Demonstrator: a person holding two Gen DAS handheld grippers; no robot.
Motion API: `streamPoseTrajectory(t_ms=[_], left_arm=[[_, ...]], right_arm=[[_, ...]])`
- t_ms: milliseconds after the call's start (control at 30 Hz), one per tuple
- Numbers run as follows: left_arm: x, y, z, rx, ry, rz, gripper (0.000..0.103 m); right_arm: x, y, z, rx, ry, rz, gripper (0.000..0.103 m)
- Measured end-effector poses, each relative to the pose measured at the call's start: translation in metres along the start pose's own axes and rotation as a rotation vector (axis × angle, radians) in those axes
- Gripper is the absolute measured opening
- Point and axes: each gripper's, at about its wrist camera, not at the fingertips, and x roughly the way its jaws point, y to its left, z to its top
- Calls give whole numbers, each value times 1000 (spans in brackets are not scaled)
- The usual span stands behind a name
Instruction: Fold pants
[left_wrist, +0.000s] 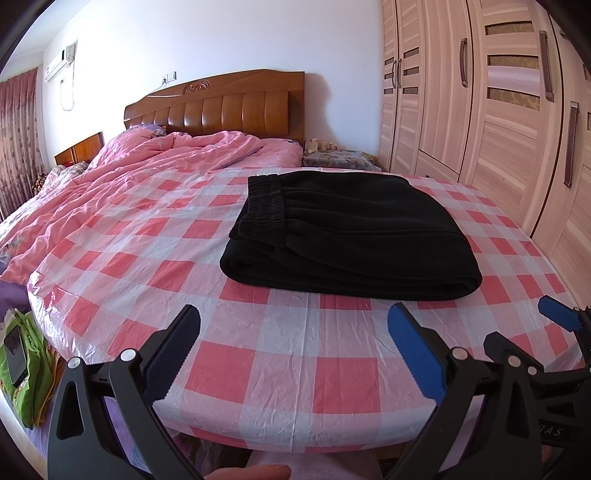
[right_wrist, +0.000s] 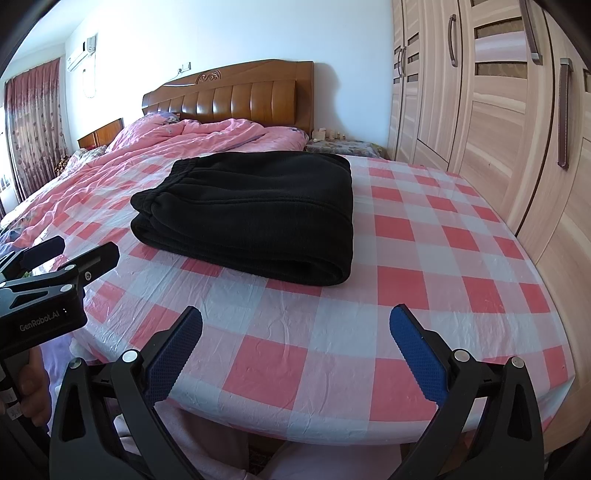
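Folded black pants (right_wrist: 251, 218) on checkered sheet (right_wrist: 424, 258)

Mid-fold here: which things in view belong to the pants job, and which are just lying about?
Job: black pants, folded on the checked sheet; left gripper and right gripper, both open, empty.
Lying about: pink quilt, green bag, wardrobe.

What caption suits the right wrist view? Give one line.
Folded black pants on checkered sheet, open right gripper clear of them.

Readable text: one brand mark

"GenRobot.AI" stands in pale letters on the black body of the left gripper (right_wrist: 48, 251), seen from the right wrist view. Partial mirrored characters on the other gripper's body cannot be read.
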Motion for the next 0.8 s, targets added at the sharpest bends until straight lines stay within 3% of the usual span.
streamPoseTrajectory(t_ms=[567,800], left_arm=[[-5,-3,1,19,-21,-11,101],[2,7,2,-10,14,-25,101]], right_arm=[[-1,0,0,5,0,-1,98],[-4,4,-5,26,2,-6,98]])
